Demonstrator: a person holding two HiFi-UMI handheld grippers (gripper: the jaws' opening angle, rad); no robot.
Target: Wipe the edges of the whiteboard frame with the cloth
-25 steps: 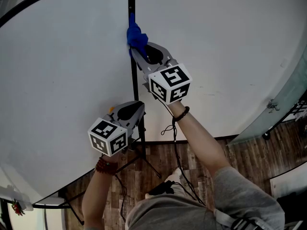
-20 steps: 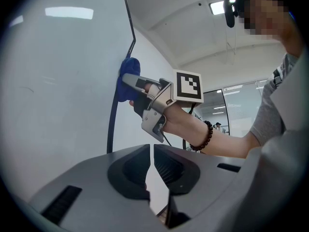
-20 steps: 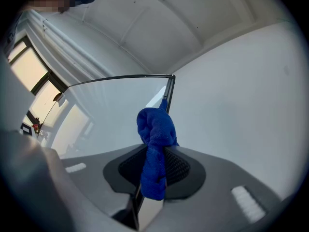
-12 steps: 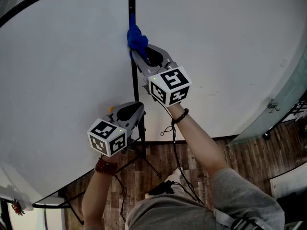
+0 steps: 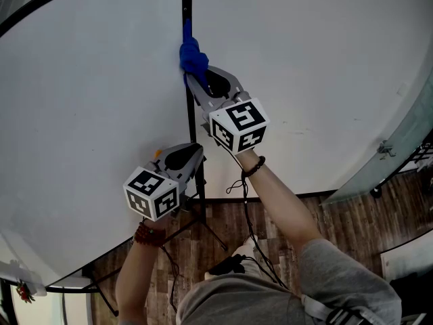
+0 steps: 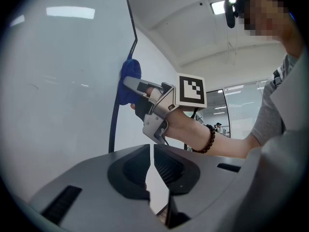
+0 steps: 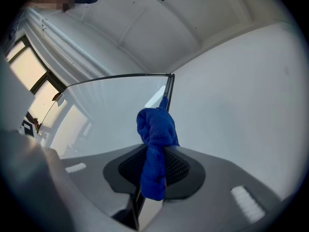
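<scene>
A bunched blue cloth (image 5: 192, 54) presses against the black right edge of the whiteboard frame (image 5: 186, 5). My right gripper (image 5: 196, 78) is shut on that blue cloth (image 7: 154, 144), which hangs between its jaws with the frame edge (image 7: 167, 88) rising just beyond. The left gripper view shows the blue cloth (image 6: 129, 79) against the frame edge (image 6: 115, 124) from below. My left gripper (image 5: 197, 156) is lower down, beside the same edge; its jaws stand together with nothing between them (image 6: 153, 166).
The whiteboard surface (image 5: 88, 100) fills the left, a white wall (image 5: 304, 66) the right. Black stand legs (image 5: 203, 222) and cables run down to a wood floor (image 5: 352, 222). A glass partition (image 5: 399, 147) stands at the right.
The right gripper and the cloth have crept slightly up along the frame edge. The left gripper has not moved.
</scene>
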